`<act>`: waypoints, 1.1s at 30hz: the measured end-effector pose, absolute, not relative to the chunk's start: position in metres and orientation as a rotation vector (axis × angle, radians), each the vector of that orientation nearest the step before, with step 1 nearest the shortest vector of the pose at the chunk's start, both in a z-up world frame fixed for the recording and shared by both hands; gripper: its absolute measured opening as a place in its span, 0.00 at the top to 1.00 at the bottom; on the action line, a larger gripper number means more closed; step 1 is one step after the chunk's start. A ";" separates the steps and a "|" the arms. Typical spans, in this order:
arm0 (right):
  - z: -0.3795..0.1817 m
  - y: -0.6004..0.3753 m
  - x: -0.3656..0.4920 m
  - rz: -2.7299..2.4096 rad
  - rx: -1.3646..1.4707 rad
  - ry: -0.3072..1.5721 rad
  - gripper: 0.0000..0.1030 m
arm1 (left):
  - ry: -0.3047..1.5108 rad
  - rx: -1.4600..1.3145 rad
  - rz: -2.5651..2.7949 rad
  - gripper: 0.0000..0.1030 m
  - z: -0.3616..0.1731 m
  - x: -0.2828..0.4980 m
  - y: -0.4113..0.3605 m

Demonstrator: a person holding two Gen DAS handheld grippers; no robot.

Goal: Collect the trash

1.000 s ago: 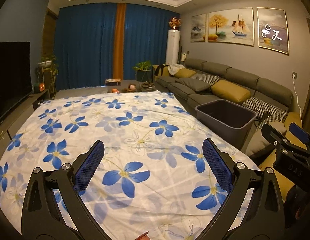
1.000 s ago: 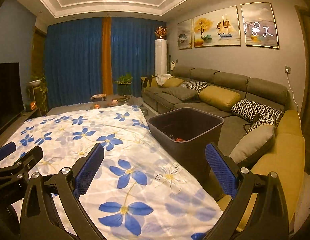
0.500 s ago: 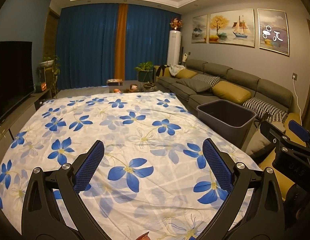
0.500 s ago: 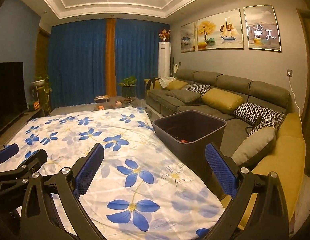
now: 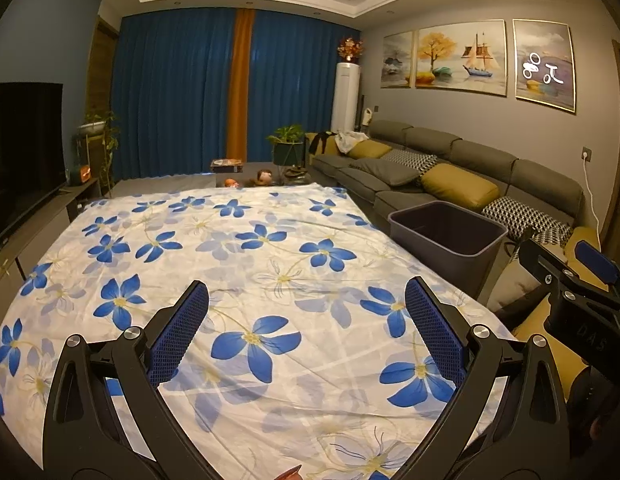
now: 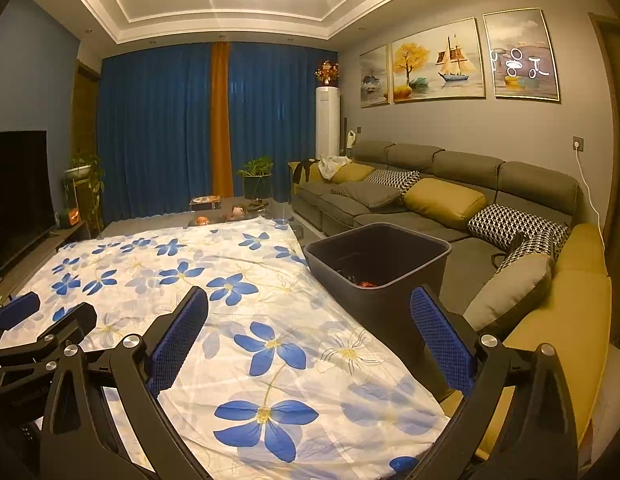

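Note:
A dark grey bin (image 6: 414,276) stands at the right edge of the table with the white, blue-flowered cloth (image 6: 238,320); a little red and dark trash (image 6: 364,283) lies inside it. From the left wrist view the bin (image 5: 450,248) is at the right, its contents hidden. My left gripper (image 5: 306,334) hangs open above the cloth, nothing between its fingers. My right gripper (image 6: 310,338) is open and empty too, above the cloth's right edge just short of the bin. No loose trash shows on the cloth.
A grey sofa (image 6: 442,200) with yellow and patterned cushions runs along the right wall behind the bin. A TV (image 5: 22,148) stands on the left, blue curtains (image 5: 182,100) at the back. A low table with small items (image 5: 246,178) lies beyond the cloth's far edge.
Both views have tilted upward a little, so more ceiling shows and the cloth and bin sit lower. Both grippers stay open and empty.

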State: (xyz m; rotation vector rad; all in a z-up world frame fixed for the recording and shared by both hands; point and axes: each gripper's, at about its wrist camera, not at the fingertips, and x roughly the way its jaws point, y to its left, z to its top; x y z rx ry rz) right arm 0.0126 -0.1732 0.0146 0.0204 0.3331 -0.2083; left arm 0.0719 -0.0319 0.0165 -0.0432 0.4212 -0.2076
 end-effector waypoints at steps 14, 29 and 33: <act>0.016 -0.177 0.010 -0.210 0.025 0.326 0.05 | 0.418 -0.053 -0.215 0.06 0.018 0.067 -0.033; 0.017 -0.177 0.006 -0.214 0.021 0.309 0.05 | 0.412 -0.055 -0.220 0.06 0.018 0.064 -0.036; 0.017 -0.177 0.006 -0.213 0.021 0.309 0.05 | 0.413 -0.058 -0.221 0.06 0.018 0.064 -0.036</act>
